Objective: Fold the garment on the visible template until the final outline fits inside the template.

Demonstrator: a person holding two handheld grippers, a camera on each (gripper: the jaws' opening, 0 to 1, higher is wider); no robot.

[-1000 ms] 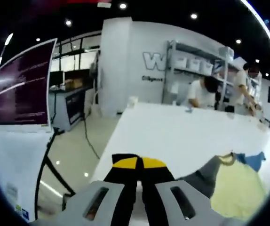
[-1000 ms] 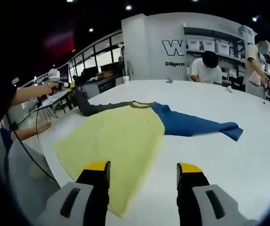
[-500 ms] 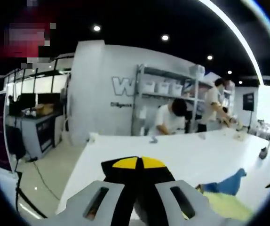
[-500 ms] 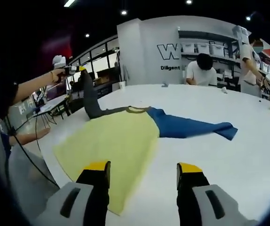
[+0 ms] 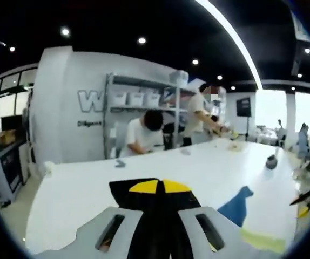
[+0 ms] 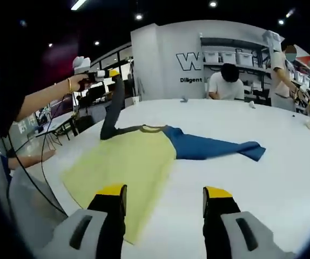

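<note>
Garment (image 6: 139,162) work is centring on the left gripper (image 6: 110,73), which is showing at ten o'clock in the right gripper view, clenched on the dark grey sleeve (image 6: 113,110) and holding it up off the white table (image 6: 284,178). At six o'clock the right gripper (image 6: 164,195) is hovering released over the table, its jaws well apart above the yellow body's near hem, with the blue sleeve (image 6: 214,148) lying flat toward two o'clock. Judging by this, the lifted sleeve wants carrying inward across the yellow panel and laying down smooth, without dragging the body askew.
</note>
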